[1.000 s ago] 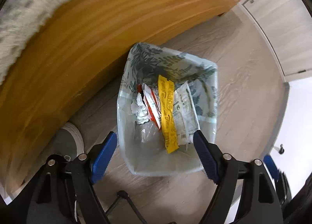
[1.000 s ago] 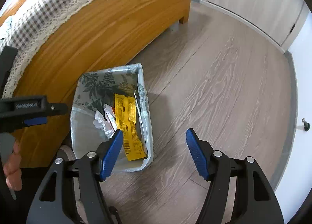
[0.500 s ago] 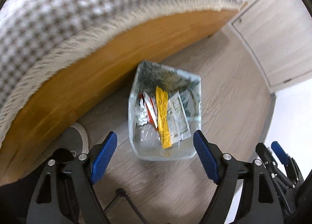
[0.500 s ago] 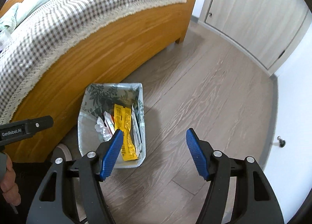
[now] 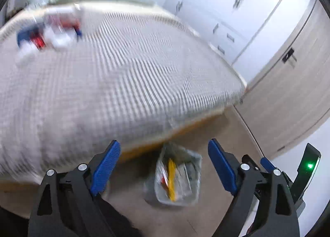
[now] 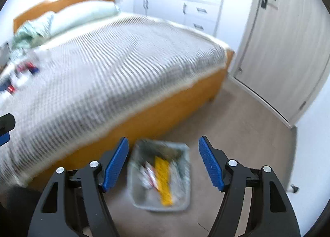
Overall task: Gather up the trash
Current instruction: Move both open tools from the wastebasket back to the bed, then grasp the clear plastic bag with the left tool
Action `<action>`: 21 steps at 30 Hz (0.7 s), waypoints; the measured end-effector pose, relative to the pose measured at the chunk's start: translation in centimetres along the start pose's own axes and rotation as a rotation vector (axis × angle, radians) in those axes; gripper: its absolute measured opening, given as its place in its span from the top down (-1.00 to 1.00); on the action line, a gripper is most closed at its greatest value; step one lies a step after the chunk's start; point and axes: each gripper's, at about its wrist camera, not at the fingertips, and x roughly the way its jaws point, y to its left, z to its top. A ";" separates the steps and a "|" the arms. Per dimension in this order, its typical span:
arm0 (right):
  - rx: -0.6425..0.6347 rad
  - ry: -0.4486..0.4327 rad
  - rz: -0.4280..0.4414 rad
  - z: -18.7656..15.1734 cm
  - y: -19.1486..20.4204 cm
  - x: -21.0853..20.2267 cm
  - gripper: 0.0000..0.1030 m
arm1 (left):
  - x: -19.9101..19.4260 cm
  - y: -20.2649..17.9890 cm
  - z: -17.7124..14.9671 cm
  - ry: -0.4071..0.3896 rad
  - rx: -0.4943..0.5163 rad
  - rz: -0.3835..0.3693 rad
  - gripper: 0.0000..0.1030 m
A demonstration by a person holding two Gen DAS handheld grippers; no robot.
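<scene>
Both my claws empty, jaws opening: left gripper (image 5: 163,164), right gripper (image 6: 163,162). Next trash, blurry wrappers (image 5: 47,37), lies up-left on bed (image 5: 123,76), nearer my left; bin (image 6: 158,175) sits below.

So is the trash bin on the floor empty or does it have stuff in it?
It has stuff in it. The trash bin stands upright beside the bed, holding a yellow wrapper and other blurred wrappers.

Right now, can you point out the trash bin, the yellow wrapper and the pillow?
Trash bin (image 6: 181,206): right wrist view, near rim.
Yellow wrapper (image 6: 163,179): right wrist view, middle of the strip, inside the bin.
Pillow (image 6: 82,17): right wrist view, middle of its pale green face.
</scene>
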 end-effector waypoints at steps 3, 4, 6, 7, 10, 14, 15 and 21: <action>-0.004 -0.082 0.067 1.8 3.8 -1.7 -0.32 | -2.9 2.7 2.8 -0.085 0.057 0.059 -0.68; -0.008 -0.100 0.085 2.2 4.9 -2.1 -0.32 | -3.3 3.5 3.4 -0.100 0.071 0.081 -0.69; -0.021 -0.145 0.136 2.9 7.8 -3.0 -0.33 | -4.5 5.7 4.7 -0.138 0.093 0.136 -0.69; -0.025 -0.158 0.159 3.2 9.1 -3.1 -0.37 | -5.0 7.2 5.3 -0.162 0.093 0.163 -0.69; -0.042 -0.187 0.226 3.9 13.5 -3.0 -0.47 | -5.5 12.3 7.2 -0.220 0.042 0.231 -0.72; -0.131 -0.183 0.237 5.0 19.9 -1.3 -0.47 | -5.6 19.9 10.5 -0.283 -0.092 0.348 -0.74; -0.135 -0.180 0.234 5.5 21.4 -0.8 -0.47 | -5.5 21.5 11.2 -0.286 -0.116 0.372 -0.74; -0.077 -0.185 0.305 8.2 27.2 1.9 -0.47 | -3.8 30.9 15.5 -0.222 -0.155 0.490 -0.74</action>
